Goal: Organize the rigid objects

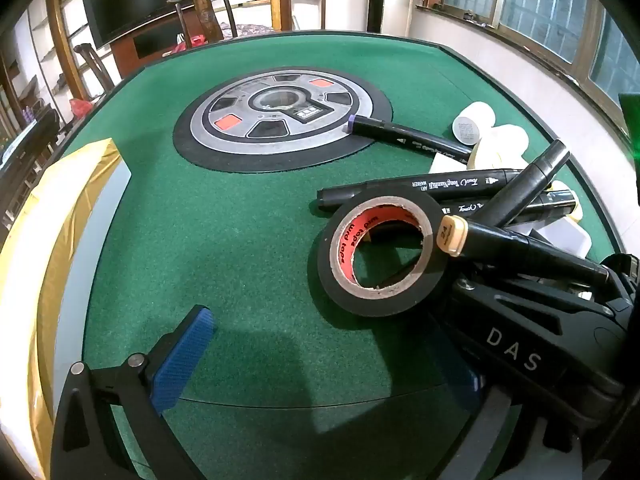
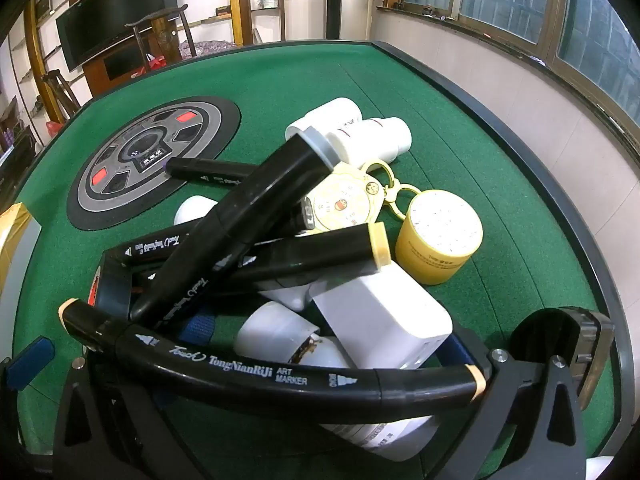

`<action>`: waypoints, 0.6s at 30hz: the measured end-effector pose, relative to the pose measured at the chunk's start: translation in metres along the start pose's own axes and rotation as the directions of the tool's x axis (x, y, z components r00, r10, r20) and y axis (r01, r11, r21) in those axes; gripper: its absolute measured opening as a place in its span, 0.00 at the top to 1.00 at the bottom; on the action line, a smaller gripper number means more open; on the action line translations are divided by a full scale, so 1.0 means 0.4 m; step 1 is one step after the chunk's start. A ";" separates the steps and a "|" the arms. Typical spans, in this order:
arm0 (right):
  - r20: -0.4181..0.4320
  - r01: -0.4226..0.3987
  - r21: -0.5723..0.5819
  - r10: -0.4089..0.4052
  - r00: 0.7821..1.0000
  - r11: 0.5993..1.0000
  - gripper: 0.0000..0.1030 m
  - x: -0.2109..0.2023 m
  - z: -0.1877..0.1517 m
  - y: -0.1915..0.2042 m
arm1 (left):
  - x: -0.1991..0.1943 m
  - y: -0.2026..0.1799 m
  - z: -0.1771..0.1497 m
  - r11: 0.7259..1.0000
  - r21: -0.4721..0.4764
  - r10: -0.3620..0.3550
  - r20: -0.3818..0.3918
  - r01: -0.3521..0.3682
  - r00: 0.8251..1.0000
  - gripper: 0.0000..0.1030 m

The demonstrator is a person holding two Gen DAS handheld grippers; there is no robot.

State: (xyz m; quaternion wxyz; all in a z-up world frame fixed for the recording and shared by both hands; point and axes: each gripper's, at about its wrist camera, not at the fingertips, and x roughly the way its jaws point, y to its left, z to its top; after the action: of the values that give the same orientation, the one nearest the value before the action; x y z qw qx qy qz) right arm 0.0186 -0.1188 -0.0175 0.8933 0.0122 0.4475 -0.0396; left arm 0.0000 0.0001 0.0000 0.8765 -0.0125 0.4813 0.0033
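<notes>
On my left gripper (image 1: 320, 364) the jaws stand wide apart with nothing between them, only green felt; one blue pad (image 1: 184, 356) shows at the near left. Just ahead and to the right of those jaws a roll of black tape (image 1: 380, 254) lies flat on the counter (image 1: 224, 240), its red-printed core facing up. A black marker with a cream cap (image 1: 520, 248) rests against the roll's right rim, and it runs back into the other gripper's black frame.

On my right gripper (image 2: 320, 364) that same cream-capped art marker (image 2: 280, 376) lies crosswise right at the jaws, but its ends hide the pads, so I cannot tell whether the jaws are clamping it. Directly beyond it sits a heap: more black markers crossing each other, one with a grey cap (image 2: 248, 216) tilted up over the rest, and a white charger block (image 2: 380, 316) under them. Farther ahead and right are a yellow round tin (image 2: 440, 236), a gold keychain disc (image 2: 344, 200) and white pipe fittings (image 2: 360, 128). Ahead to the left a purple-tipped marker (image 2: 208, 170) lies partly on the round centre panel (image 2: 152, 160). At the far left of the left jaws, a gold-edged box (image 1: 48, 248) sits at the counter's edge.
</notes>
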 end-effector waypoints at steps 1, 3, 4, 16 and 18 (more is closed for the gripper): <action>0.002 0.000 0.000 0.000 1.000 1.000 0.00 0.000 0.000 0.000 | 0.000 0.000 0.000 1.000 -0.001 -0.001 -0.001 0.001 1.000 0.01; 0.001 0.001 -0.001 -0.001 1.000 1.000 0.00 0.000 0.000 0.000 | 0.000 0.002 0.001 1.000 0.000 -0.002 -0.001 0.002 1.000 0.01; 0.001 0.001 -0.001 -0.001 1.000 1.000 0.00 0.000 0.000 0.001 | 0.000 0.003 0.001 1.000 0.000 -0.002 -0.001 0.002 1.000 0.01; 0.000 0.000 0.000 0.000 1.000 1.000 0.00 0.000 0.000 0.001 | -0.001 0.003 0.001 1.000 0.002 0.002 0.001 -0.002 1.000 0.01; 0.000 0.000 0.000 0.000 1.000 1.000 0.00 0.000 0.000 0.000 | -0.001 0.004 0.001 1.000 0.002 0.002 0.001 -0.002 1.000 0.01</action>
State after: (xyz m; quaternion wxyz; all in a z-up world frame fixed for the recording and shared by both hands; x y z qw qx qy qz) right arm 0.0186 -0.1186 -0.0175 0.8934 0.0123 0.4474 -0.0395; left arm 0.0001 0.0017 0.0004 0.8767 -0.0111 0.4810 0.0037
